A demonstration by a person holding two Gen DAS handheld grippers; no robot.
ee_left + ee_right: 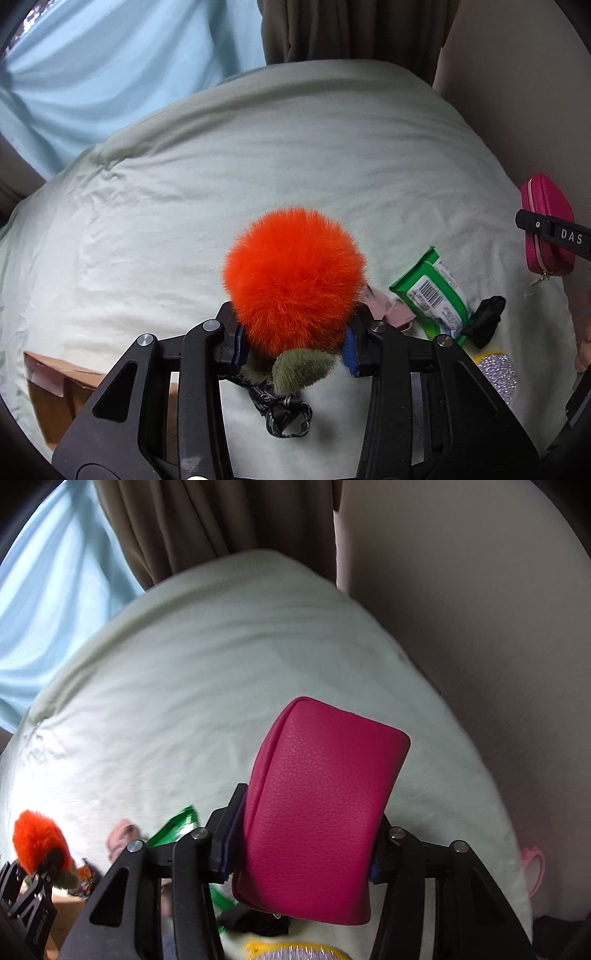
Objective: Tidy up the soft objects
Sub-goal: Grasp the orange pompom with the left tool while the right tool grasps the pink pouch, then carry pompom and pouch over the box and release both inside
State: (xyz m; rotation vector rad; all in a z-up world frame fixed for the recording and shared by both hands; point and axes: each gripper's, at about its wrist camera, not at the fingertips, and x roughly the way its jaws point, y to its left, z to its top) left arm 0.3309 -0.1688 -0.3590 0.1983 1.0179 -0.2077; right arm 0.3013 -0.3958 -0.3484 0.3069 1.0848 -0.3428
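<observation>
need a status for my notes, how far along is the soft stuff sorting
Done: nothing visibly put away. In hand: left gripper clamps the orange pom-pom; right gripper clamps the pink pouch. Left on the bed: green wipes pack, black item.

Both tools are built alike. The left gripper (293,341) is a matte black frame of angular linkage arms with triangular cut-outs, pinned by round silver screws at each joint. Its fingers (233,341) are black blocks faced with blue pads on the inner sides. The right gripper (301,843) shows the same black arms, silver pivot screws and dark blue pad faces. Seen from the left camera at three o'clock, one black finger of the right tool carries white letters reading "DAS" and a small round screw.
</observation>
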